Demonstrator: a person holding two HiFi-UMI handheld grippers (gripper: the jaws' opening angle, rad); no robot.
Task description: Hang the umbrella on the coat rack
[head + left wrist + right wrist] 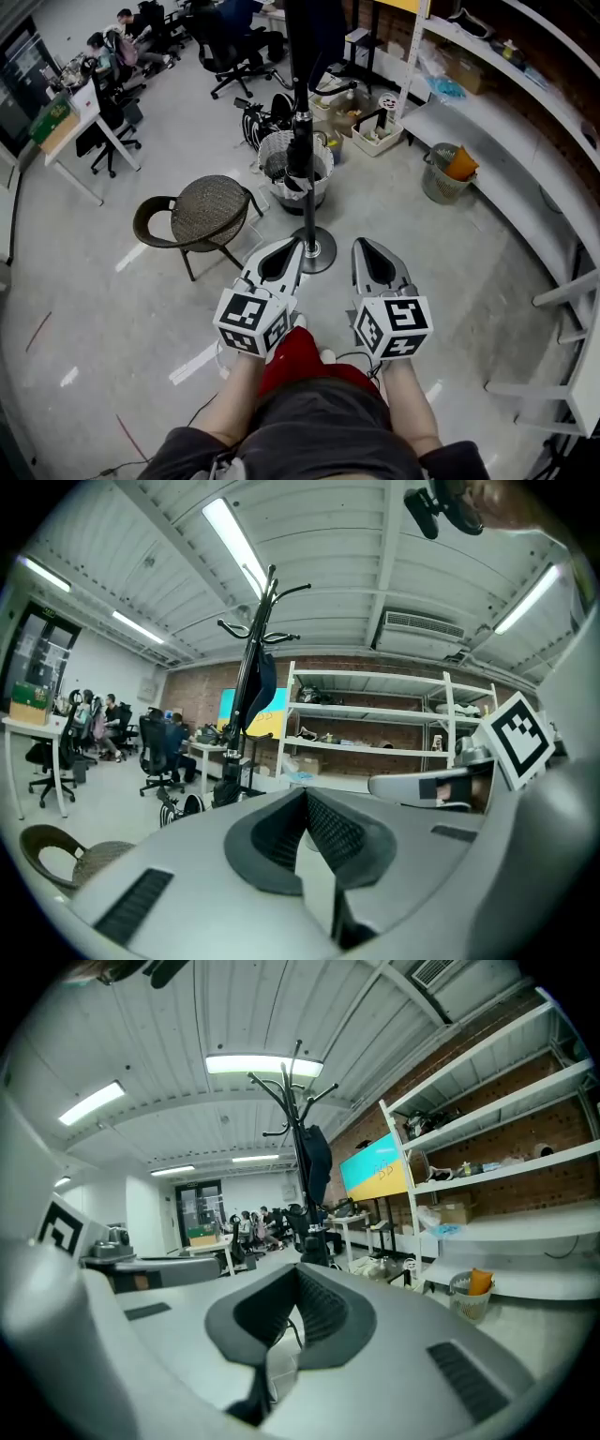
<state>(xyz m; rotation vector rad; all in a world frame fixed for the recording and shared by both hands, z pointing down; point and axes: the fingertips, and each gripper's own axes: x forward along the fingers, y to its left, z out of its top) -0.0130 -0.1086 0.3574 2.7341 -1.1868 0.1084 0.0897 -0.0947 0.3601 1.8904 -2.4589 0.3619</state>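
The black coat rack [307,192] stands on a round base just beyond both grippers. A dark navy folded umbrella [314,37] hangs from its upper hooks; it also shows as the umbrella [259,682] in the left gripper view and the umbrella [315,1159] in the right gripper view. My left gripper [292,246] is shut with nothing between its jaws, its tip close to the rack's base in the head view. My right gripper [367,246] sits beside it, also shut and empty. Both point roughly level toward the rack [265,602] [294,1101].
A wicker chair [206,211] stands left of the rack, and a white basket [295,169] behind its pole. White shelving [506,159] runs along the right wall with a bin [445,173] before it. People sit at desks [112,47] far back left.
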